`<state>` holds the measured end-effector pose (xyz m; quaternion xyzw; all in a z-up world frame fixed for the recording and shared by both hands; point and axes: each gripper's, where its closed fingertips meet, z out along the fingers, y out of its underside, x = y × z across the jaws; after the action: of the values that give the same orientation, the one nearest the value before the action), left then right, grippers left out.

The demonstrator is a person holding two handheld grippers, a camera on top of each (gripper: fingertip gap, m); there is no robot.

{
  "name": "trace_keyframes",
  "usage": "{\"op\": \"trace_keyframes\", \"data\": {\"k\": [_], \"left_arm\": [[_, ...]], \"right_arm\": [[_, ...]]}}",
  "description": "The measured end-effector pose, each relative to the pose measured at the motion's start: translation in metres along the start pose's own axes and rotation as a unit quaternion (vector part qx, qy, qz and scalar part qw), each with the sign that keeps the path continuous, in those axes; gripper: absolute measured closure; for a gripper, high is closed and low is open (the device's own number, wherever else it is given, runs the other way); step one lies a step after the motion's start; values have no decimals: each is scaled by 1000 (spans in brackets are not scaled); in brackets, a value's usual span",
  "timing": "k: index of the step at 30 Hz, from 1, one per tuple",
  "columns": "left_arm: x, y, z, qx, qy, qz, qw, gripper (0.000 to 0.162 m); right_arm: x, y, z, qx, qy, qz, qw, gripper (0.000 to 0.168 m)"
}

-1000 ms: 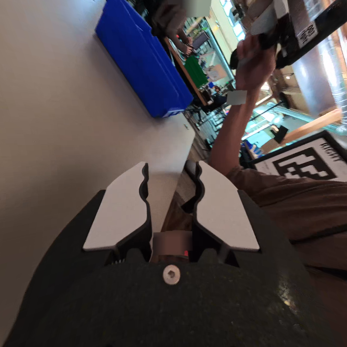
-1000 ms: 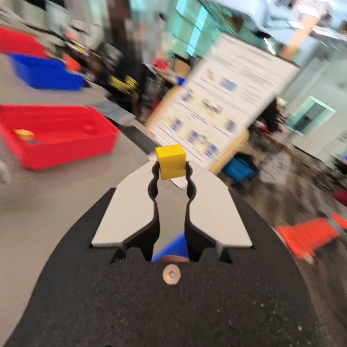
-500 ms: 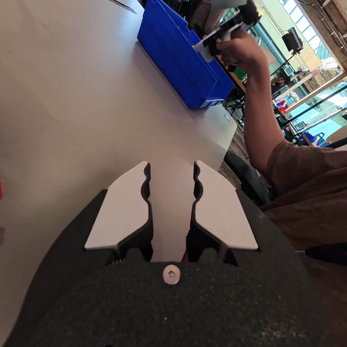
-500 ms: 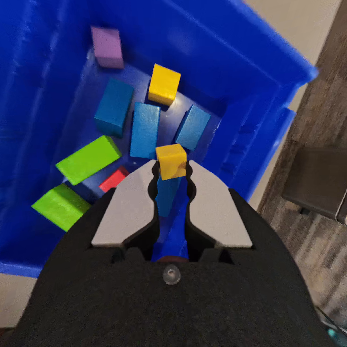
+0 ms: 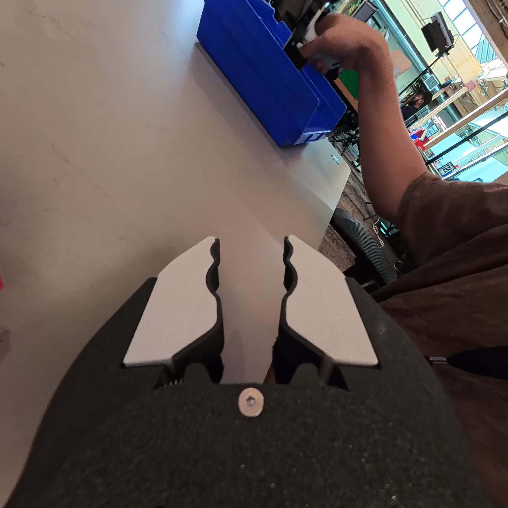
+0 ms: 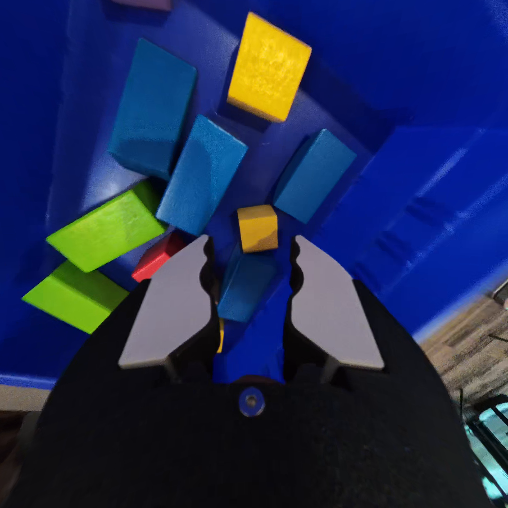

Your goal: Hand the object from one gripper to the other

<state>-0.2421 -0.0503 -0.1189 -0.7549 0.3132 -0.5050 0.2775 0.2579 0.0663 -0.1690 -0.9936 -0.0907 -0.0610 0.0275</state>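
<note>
My right gripper (image 6: 251,242) hangs spread and empty inside the blue bin (image 6: 412,82), the small yellow cube (image 6: 257,228) loose just ahead between its tips, while my left gripper (image 5: 251,242), also spread and empty, waits well apart over the table (image 5: 110,137).

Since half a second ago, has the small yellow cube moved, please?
Yes. The small yellow cube has left the right gripper, whose jaws stand open, and sits lower toward the blue bin floor.
</note>
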Motion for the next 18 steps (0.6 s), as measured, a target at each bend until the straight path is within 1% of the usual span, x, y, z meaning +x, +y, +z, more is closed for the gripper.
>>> {"op": "trace_keyframes", "data": {"k": [2, 4, 6, 8, 10, 11, 13, 15, 16, 18], "left_arm": [[1, -1, -1, 4, 4, 0, 1000, 118], [1, -3, -4, 5, 1, 4, 1000, 117], [1, -5, -6, 7, -5, 13, 1000, 117], [-1, -8, -10, 10, -17, 26, 999, 117], [-5, -11, -15, 10, -37, 45, 998, 116], [-9, -12, -17, 9, -54, 54, 997, 116], [-19, -15, -23, 8, -90, 74, 993, 116], [-33, -21, -30, 13, -137, 81, 987, 119], [-39, -27, -35, 17, -154, 80, 985, 123], [-54, -51, -52, 38, -200, 76, 976, 125]], "right_arm": [[8, -1, -34, 66, 44, 7, 997, 110], [5, -2, -79, 163, 82, 7, 983, 108], [-12, -1, -122, 276, 107, 7, 955, 109], [-49, 4, -145, 379, 92, -1, 921, 108], [-98, 16, -149, 468, 52, -9, 882, 109], [-125, 23, -145, 497, 24, -15, 867, 109], [-172, 39, -130, 527, -25, -8, 849, 110], [-209, 52, -116, 544, -52, -2, 837, 106], [-222, 58, -109, 547, -51, -14, 835, 102], [-227, 68, -102, 550, 5, -28, 834, 101]]}}
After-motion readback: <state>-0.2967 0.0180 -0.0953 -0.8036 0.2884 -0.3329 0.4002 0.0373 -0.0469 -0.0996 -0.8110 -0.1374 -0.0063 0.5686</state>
